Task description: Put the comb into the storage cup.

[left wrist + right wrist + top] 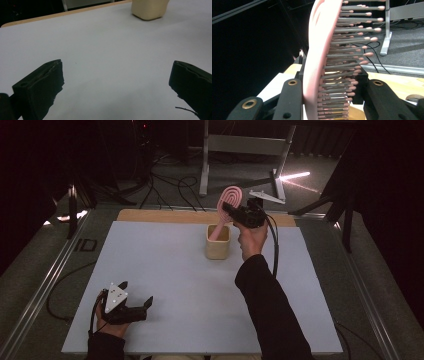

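Right tool: the right tool (231, 211) is raised over the far middle of the table, clamped on the pink hairbrush (229, 202). In the right gripper view one jaw presses the smooth back of the brush head (317, 62) and the other sits against the bristle side.
Pink hairbrush: it stands nearly upright, tilted a little, with its oval head above the tool and its handle reaching down into the beige cup (218, 241). In the high view the ribbed back of the head faces the camera. Whether the handle end touches the bottom of the cup I cannot tell.
Bristles: grey pins with pink tips (352, 52), pointing away from the smooth back, seen side-on in the right gripper view.
Beige cup: a squarish, rounded container standing upright near the far edge of the table (165, 285), just below the right tool; its base also shows at the top of the left gripper view (150, 10).
Left tool: the left tool (135, 305) rests low at the near left corner of the table, well apart from the cup. Its jaws stand wide apart with bare white tabletop (107, 62) between them.
Right arm: a dark sleeve (270, 305) reaches from the near edge up to the hand on the right tool.
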A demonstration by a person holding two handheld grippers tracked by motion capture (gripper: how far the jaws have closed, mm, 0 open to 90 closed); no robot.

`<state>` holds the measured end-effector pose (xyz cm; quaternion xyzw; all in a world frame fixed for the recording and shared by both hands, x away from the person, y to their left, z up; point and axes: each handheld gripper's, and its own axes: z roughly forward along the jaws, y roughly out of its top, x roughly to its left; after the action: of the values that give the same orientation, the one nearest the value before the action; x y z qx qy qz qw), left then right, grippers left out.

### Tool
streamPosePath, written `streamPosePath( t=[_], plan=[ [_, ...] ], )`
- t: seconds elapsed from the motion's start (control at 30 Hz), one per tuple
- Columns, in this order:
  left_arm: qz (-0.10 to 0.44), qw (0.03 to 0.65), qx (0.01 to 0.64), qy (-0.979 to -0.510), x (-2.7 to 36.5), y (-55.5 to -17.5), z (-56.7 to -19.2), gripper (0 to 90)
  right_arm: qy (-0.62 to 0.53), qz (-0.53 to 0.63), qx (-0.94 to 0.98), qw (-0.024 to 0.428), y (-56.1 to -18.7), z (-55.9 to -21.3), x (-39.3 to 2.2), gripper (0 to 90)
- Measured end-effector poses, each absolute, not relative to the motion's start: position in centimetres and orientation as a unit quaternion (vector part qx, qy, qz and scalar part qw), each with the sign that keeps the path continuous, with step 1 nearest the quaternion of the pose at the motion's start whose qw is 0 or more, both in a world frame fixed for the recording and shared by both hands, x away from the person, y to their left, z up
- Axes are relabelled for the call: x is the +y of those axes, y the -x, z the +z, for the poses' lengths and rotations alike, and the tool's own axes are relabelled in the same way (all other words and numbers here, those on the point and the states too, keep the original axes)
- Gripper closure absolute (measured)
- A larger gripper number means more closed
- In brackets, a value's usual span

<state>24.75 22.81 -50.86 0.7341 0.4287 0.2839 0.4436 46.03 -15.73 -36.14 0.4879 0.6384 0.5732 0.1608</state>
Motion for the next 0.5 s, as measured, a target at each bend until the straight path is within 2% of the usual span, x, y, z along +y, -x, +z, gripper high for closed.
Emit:
streamPosePath(
  t=[0.5],
  plan=[
    [0.283,0.443,0.428,-0.735,22.76,-24.76,-50.89,0.2,-0.493,0.567,0.641,0.159,-46.09,-36.83,-15.84,63.9]
  ],
)
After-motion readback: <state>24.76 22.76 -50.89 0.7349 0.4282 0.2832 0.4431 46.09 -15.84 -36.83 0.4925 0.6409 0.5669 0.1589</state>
